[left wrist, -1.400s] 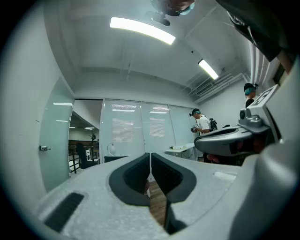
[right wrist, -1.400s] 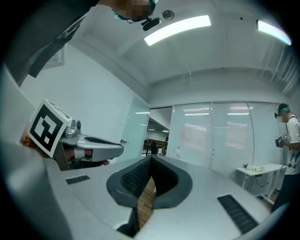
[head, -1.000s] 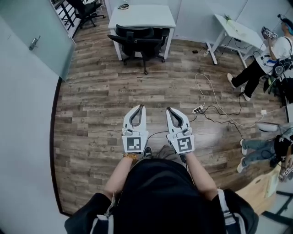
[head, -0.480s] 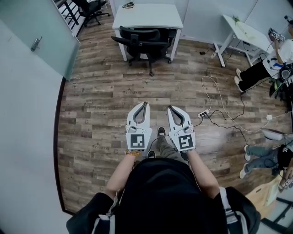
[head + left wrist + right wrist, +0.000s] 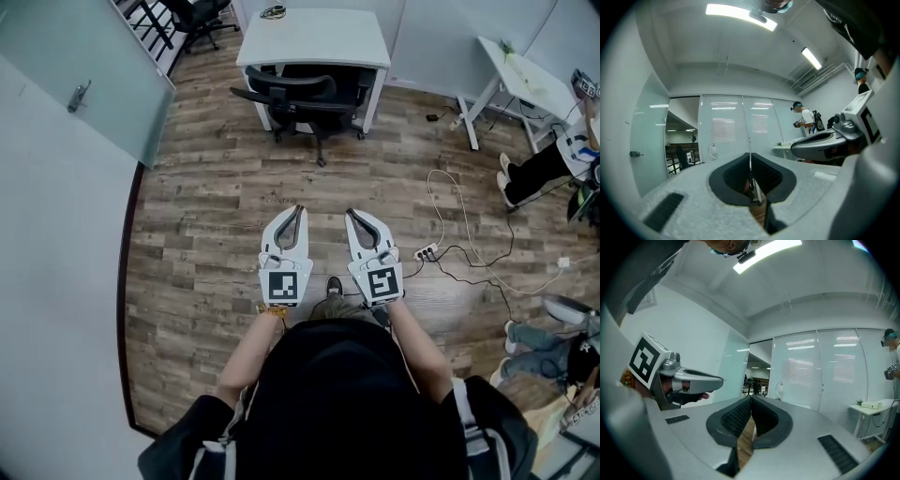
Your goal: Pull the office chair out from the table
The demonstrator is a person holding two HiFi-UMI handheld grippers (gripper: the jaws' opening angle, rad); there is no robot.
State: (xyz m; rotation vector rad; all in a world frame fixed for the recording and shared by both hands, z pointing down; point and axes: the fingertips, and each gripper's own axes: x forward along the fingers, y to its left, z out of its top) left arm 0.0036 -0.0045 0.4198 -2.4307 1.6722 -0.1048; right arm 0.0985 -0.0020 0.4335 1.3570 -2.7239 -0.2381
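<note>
A black office chair [image 5: 302,97] stands tucked under a white table [image 5: 314,39] at the top of the head view, its back facing me. My left gripper [image 5: 298,210] and right gripper [image 5: 351,214] are held side by side over the wood floor, well short of the chair. Both are shut with nothing between the jaws. In the left gripper view the jaw tips [image 5: 750,157] meet, and the right gripper [image 5: 834,140] shows alongside. In the right gripper view the jaw tips [image 5: 751,401] meet too, with the left gripper [image 5: 689,380] beside them.
A frosted glass door [image 5: 89,75] stands at the left. A power strip [image 5: 427,252] with trailing cables lies on the floor to the right. A second white table [image 5: 520,80] and a person [image 5: 553,159] are at the far right. Another chair [image 5: 202,14] stands behind the glass.
I have walked forward: the chair and table sit lower and larger in the head view. Both grippers stayed shut and side by side.
</note>
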